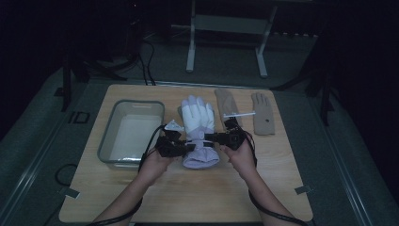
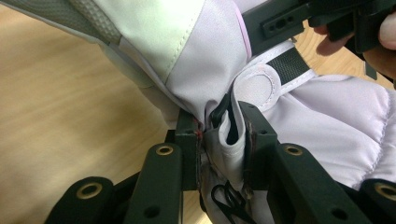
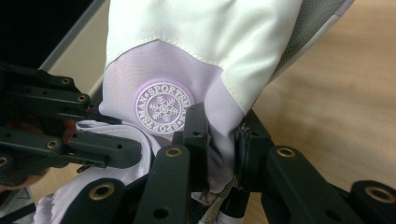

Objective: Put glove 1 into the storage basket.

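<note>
Wooden table [image 1: 197,188] — right gripper view alone reveals glove's [image 3: 196,56] snowflake badge [image 3: 163,108].

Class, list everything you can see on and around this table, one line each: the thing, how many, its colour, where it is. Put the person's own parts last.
ski glove: 1, white and lilac, middle of the table, pinched at its wrist from both sides
knit gloves: 2, tan, flat on the table to the right of the ski glove
plastic bin: 1, clear grey, left part of the table
table: 1, light wood
metal frame: 1, pale grey, on the floor beyond the table
left gripper: 1, black, shut on the ski glove's wrist fabric
right gripper: 1, black, shut on the ski glove's other side
forearms: 2, bare, entering from the bottom edge
</note>
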